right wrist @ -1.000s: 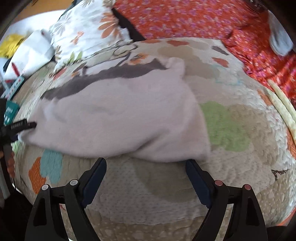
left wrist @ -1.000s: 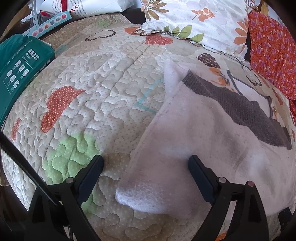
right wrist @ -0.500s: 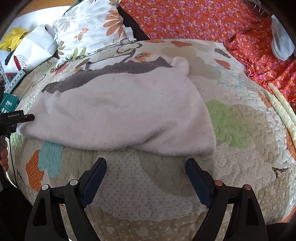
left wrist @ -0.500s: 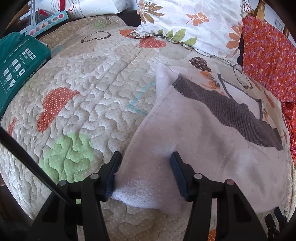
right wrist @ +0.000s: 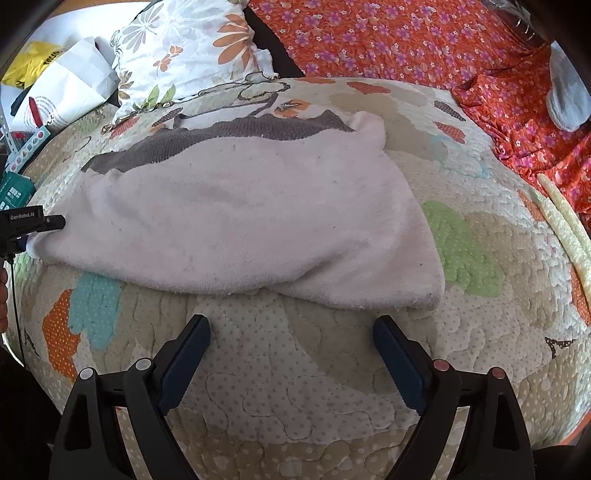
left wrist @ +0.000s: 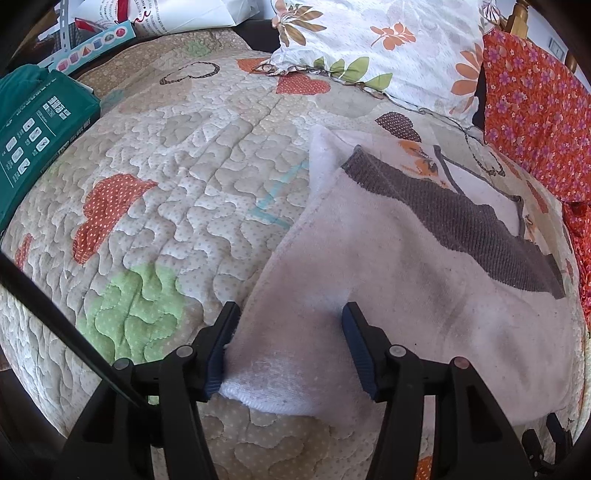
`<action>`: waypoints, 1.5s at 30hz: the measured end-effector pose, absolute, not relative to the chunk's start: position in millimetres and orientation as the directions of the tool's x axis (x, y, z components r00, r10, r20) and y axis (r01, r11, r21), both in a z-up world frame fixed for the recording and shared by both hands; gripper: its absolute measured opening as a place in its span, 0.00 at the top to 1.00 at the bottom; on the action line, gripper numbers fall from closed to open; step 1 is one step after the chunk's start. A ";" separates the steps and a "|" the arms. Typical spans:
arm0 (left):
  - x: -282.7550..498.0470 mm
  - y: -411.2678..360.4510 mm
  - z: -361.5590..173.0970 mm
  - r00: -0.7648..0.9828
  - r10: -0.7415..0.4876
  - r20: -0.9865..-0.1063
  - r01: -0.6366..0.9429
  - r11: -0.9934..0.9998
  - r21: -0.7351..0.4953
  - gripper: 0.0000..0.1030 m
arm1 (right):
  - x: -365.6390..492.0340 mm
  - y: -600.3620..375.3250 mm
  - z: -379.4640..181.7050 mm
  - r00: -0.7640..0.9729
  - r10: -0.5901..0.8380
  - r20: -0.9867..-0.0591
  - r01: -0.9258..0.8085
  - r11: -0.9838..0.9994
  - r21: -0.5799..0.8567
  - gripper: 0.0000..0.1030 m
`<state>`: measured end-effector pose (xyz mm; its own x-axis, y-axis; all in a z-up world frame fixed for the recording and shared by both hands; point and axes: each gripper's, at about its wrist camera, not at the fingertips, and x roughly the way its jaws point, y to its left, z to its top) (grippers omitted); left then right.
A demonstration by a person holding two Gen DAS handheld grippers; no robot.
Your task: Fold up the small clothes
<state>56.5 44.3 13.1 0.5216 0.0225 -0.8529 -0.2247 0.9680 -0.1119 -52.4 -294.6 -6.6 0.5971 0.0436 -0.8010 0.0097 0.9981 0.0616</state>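
Left wrist view: a green box [left wrist: 33, 125] lay at the quilt's [left wrist: 207, 177] far left edge, with a strip printed with coloured shapes [left wrist: 92, 50] and a white printed bag [left wrist: 177, 16] beyond it at the far edge. The left gripper [left wrist: 290, 345] had its two fingers narrowed around the near left corner of the white terry garment [left wrist: 388, 280]; the left finger touched the cloth edge, and the right finger pressed against the cloth, so the corner sat between them. Full clamping could not be confirmed. The garment lay spread across the right half of the quilt, a grey-brown knit band [left wrist: 461, 221] running along its far side. A floral pillow [left wrist: 388, 48] sat at the far edge, an orange flowered cloth [left wrist: 532, 122] at the far right

Right wrist view: the left gripper's tip [right wrist: 33, 221] met the garment's [right wrist: 240, 221] left corner. The garment lay folded over itself in the middle of the quilt [right wrist: 295, 369], its near hem just beyond the right gripper [right wrist: 291, 354], which hung with fingers wide apart and nothing between them, not touching the cloth. The floral pillow [right wrist: 192, 51] stood at the far left, the orange flowered cloth [right wrist: 406, 40] along the far and right edges, a grey sock-like item [right wrist: 569, 96] upon it
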 end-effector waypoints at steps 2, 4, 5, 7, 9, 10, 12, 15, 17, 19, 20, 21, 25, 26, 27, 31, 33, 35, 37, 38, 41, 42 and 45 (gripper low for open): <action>56.6 43.0 12.5 0.521 0.025 -0.853 -0.225 0.968 -0.109 0.45 | -52.0 -293.3 -7.7 0.599 0.040 -0.799 0.007 0.998 0.055 0.07; 56.6 42.6 12.2 0.521 0.025 -0.853 -0.223 0.969 -0.108 0.45 | -51.0 -293.1 -8.5 0.601 0.039 -0.798 0.004 0.999 0.052 0.05; 56.7 42.9 12.4 0.521 0.025 -0.853 -0.223 0.969 -0.108 0.44 | -50.8 -292.8 -8.9 0.603 0.038 -0.797 0.005 0.999 0.051 0.05; 56.7 43.0 12.3 0.521 0.024 -0.853 -0.222 0.969 -0.108 0.44 | -50.6 -292.6 -9.5 0.606 0.036 -0.795 0.006 0.999 0.050 0.04; 56.9 42.8 12.2 0.520 0.025 -0.854 -0.223 0.969 -0.108 0.43 | -50.4 -292.8 -10.1 0.609 0.034 -0.793 0.008 0.999 0.049 0.03; 56.8 42.7 12.0 0.520 0.025 -0.854 -0.223 0.969 -0.107 0.43 | -50.3 -292.7 -10.5 0.610 0.033 -0.792 0.008 0.999 0.047 0.03; 57.0 42.9 12.0 0.520 0.025 -0.854 -0.223 0.969 -0.107 0.43 | -50.3 -292.5 -10.9 0.613 0.032 -0.789 0.007 0.999 0.046 0.02; 57.0 42.7 11.7 0.520 0.025 -0.854 -0.224 0.969 -0.108 0.43 | -50.4 -291.6 -11.8 0.618 0.028 -0.786 0.009 0.999 0.042 0.01; 57.0 42.6 11.5 0.520 0.025 -0.854 -0.224 0.969 -0.108 0.43 | -50.5 -290.9 -12.4 0.622 0.025 -0.782 0.011 0.999 0.041 0.00; 57.0 42.8 11.7 0.520 0.026 -0.854 -0.224 0.969 -0.108 0.43 | -51.0 -289.9 -13.0 0.626 0.023 -0.780 0.012 0.999 0.039 0.00; 57.0 42.8 11.7 0.520 0.026 -0.854 -0.224 0.969 -0.107 0.43 | -51.0 -289.9 -13.2 0.627 0.022 -0.778 0.013 0.999 0.038 0.00; 57.1 43.2 12.0 0.520 0.026 -0.854 -0.223 0.969 -0.107 0.42 | -50.9 -290.0 -13.3 0.629 0.021 -0.777 0.013 0.999 0.038 0.00; 57.2 41.5 11.3 0.520 0.027 -0.854 -0.220 0.970 -0.104 0.42 | -51.9 -289.3 -13.9 0.638 0.017 -0.770 0.016 0.999 0.035 0.00; 57.0 41.2 11.1 0.520 0.027 -0.854 -0.219 0.970 -0.103 0.41 | -52.2 -289.2 -14.2 0.642 0.015 -0.767 0.017 0.999 0.034 0.00; 57.2 40.7 11.0 0.520 0.026 -0.854 -0.217 0.971 -0.103 0.41 | -52.1 -289.4 -14.3 0.644 0.014 -0.765 0.017 0.999 0.033 0.00; 56.7 40.6 12.3 0.528 -0.008 -0.849 -0.201 0.971 -0.133 0.48 | -52.7 -288.7 -14.4 0.650 0.008 -0.760 0.023 0.999 0.030 0.00; 57.3 42.6 13.0 0.529 -0.031 -0.848 -0.203 0.966 -0.162 0.49 | -52.1 -289.2 -13.6 0.646 0.011 -0.763 0.023 0.999 0.033 0.00; 58.5 44.9 13.0 0.524 -0.044 -0.850 -0.210 0.961 -0.179 0.49 | -51.8 -288.9 -11.4 0.634 0.009 -0.773 0.017 1.000 0.026 0.00; 60.0 48.4 14.7 0.519 -0.062 -0.852 -0.214 0.956 -0.200 0.49 | -55.2 -283.2 -5.6 0.631 0.014 -0.776 -0.011 1.000 0.010 0.05; 60.3 51.4 16.1 0.516 -0.076 -0.853 -0.215 0.953 -0.215 0.49 | -57.7 -278.2 -1.4 0.637 0.020 -0.771 -0.034 0.999 -0.002 0.07; 56.8 72.7 24.6 0.502 -0.094 -0.860 -0.256 0.933 -0.252 0.49 | -63.2 -251.7 12.0 0.660 0.050 -0.750 -0.141 0.988 -0.058 0.07; 56.7 79.1 28.5 0.492 -0.087 -0.866 -0.268 0.932 -0.246 0.49 | -62.9 -241.5 15.6 0.665 0.060 -0.744 -0.177 0.981 -0.079 0.07; 55.0 101.5 47.2 0.488 -0.034 -0.872 -0.283 0.939 -0.195 0.48 | -56.4 -198.9 24.4 0.676 0.120 -0.727 -0.301 0.945 -0.124 0.08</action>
<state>55.0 101.5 47.2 0.4877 -0.0342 -0.8723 -0.2832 0.9390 -0.1951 -56.4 -198.9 24.4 0.6763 0.1200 -0.7268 -0.3011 0.9455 -0.1241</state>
